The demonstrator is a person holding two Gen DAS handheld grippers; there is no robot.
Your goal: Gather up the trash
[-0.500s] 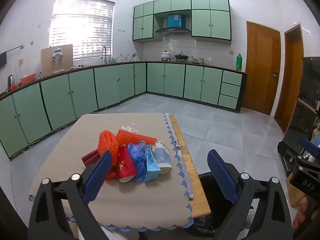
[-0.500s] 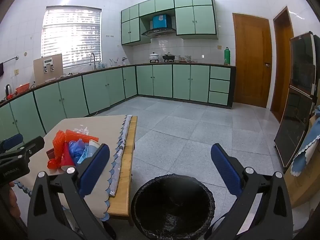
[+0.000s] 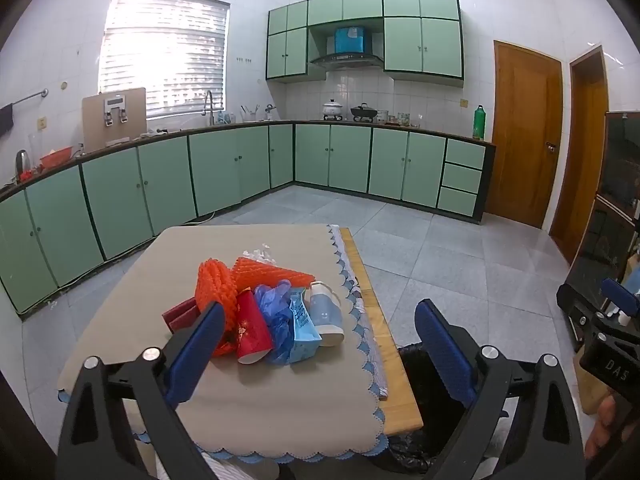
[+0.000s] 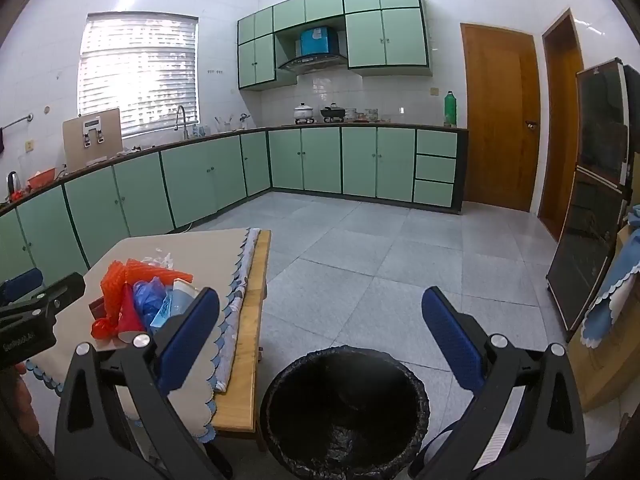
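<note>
A pile of trash lies on the low table [image 3: 256, 408]: orange foam netting [image 3: 216, 284], a red paper cup [image 3: 250, 330], a blue plastic glove [image 3: 276, 312], a light blue carton [image 3: 302, 326], a pale cup [image 3: 326, 314] and a dark red box [image 3: 180, 316]. The pile also shows in the right wrist view [image 4: 140, 300]. My left gripper [image 3: 320, 344] is open and empty, just short of the pile. My right gripper [image 4: 320, 336] is open and empty above a black-lined trash bin [image 4: 344, 404], which stands on the floor right of the table.
The table has a beige scalloped cloth and a bare wooden right edge [image 3: 400, 412]. Green kitchen cabinets [image 3: 240, 164] line the far walls. A dark glass cabinet [image 4: 596, 200] and a blue cloth [image 4: 608, 300] stand at the right. Grey tiled floor [image 4: 380, 248] lies beyond.
Both grippers have shifted only slightly; the pile sits a touch higher in the left wrist view. Nothing was taken or let go.
</note>
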